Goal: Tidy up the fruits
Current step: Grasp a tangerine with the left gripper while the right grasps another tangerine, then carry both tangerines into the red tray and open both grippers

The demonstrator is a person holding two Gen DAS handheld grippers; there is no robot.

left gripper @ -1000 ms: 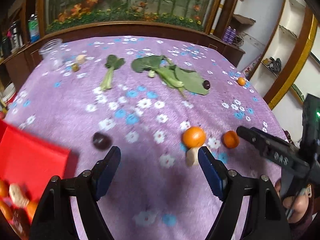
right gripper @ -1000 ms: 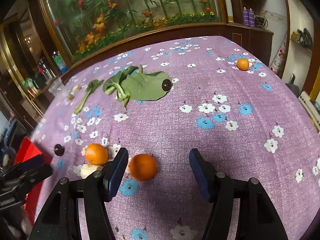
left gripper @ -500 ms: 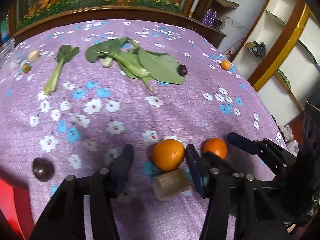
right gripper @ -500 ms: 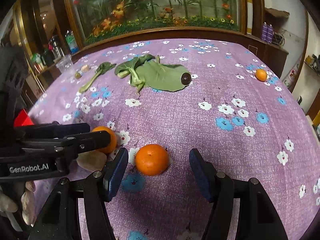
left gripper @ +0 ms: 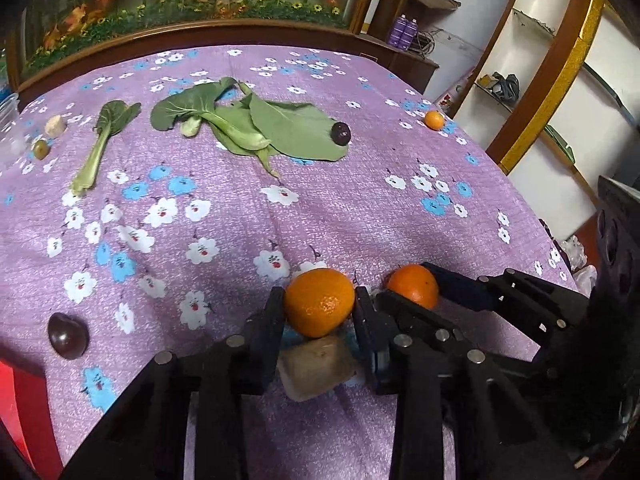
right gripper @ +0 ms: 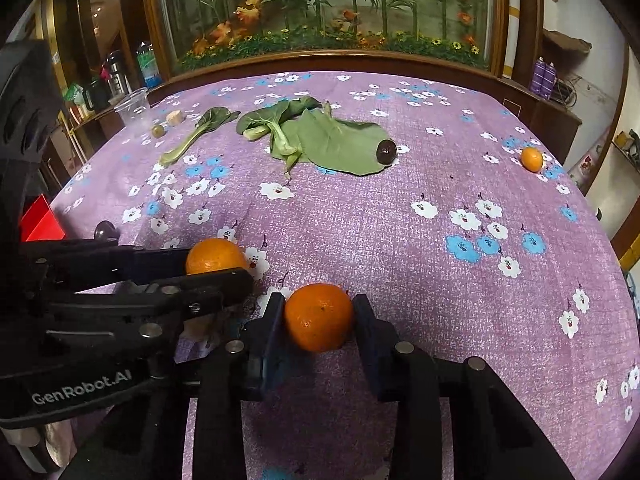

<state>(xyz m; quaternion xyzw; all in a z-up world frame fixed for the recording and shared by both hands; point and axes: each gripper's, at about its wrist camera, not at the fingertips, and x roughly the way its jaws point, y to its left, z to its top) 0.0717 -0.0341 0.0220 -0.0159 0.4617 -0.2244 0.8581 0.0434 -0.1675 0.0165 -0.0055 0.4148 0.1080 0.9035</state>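
Our left gripper (left gripper: 318,312) is closing its jaws on a round, dimpled orange (left gripper: 319,302); our right gripper (right gripper: 318,320) likewise on another orange (right gripper: 319,317), upon the purple flowered worktop (right gripper: 400,220).

1. The left wrist view looks forward and steeply down along its own fingers, close over the near edge of the purple tablecloth (left gripper: 360,200), facing the leafy greens (left gripper: 256,128).
2. The right wrist view does likewise, just right of it, facing the same greens (right gripper: 320,140).
3. Both share the cloth, the greens and the planted wall beyond them; each sees the other's gripper.
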